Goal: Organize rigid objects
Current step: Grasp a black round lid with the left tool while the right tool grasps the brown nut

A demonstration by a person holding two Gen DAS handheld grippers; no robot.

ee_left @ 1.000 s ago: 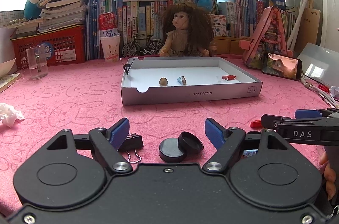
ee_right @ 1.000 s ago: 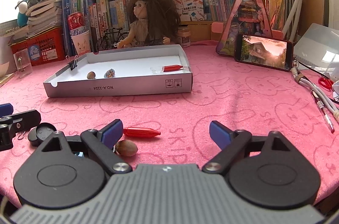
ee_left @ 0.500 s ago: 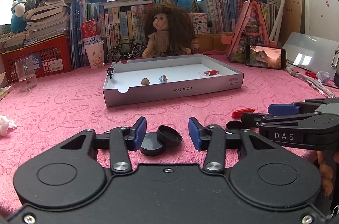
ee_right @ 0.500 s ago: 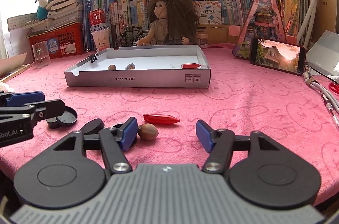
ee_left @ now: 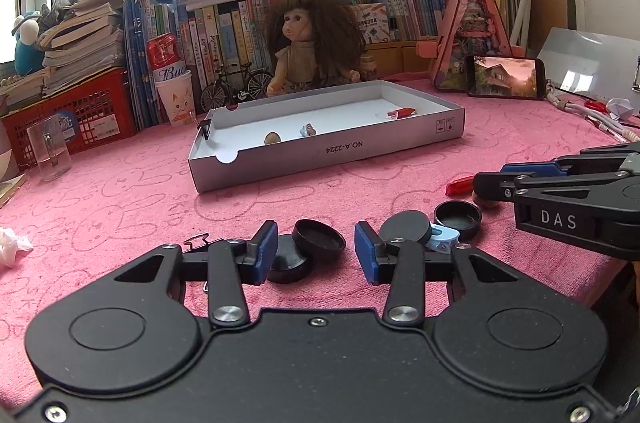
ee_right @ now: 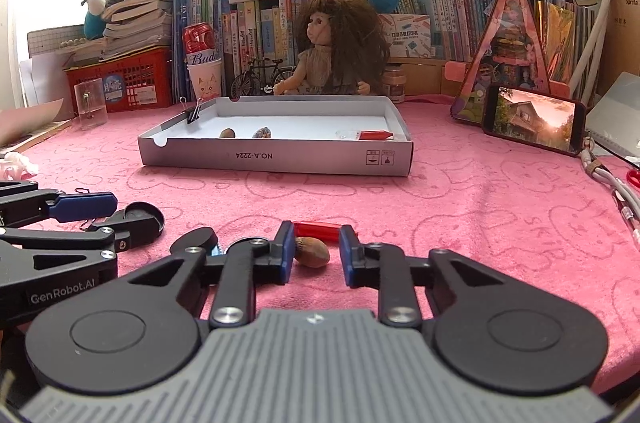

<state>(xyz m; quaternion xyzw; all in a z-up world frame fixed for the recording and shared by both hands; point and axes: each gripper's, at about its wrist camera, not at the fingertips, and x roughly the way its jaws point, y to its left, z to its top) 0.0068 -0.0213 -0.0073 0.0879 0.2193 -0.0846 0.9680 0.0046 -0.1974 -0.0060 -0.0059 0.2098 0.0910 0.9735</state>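
Note:
My left gripper [ee_left: 316,249] is open, its blue pads on either side of two black round caps [ee_left: 310,249] on the pink cloth. More black caps [ee_left: 456,219] and a light blue piece [ee_left: 442,238] lie to its right. My right gripper [ee_right: 314,253] is open around a brown nut [ee_right: 313,253], with a red capsule [ee_right: 318,229] just beyond it. The white cardboard tray [ee_right: 276,159] stands further back and holds a nut [ee_right: 227,133], a small shell-like piece [ee_right: 262,133], a red capsule [ee_right: 374,135] and a binder clip [ee_right: 194,113] on its rim.
A doll [ee_right: 336,47], a toy bicycle [ee_right: 260,77], a paper cup [ee_right: 205,79] with a can, books and a red basket [ee_right: 128,83] line the back. A phone [ee_right: 534,119] leans at the right, cables [ee_right: 616,187] beside it. A glass [ee_left: 50,155] stands left. A loose binder clip [ee_left: 196,243] lies by my left gripper.
Both grippers have narrowed. The left has come in around the black caps; the right has moved forward so the nut now sits between its pads.

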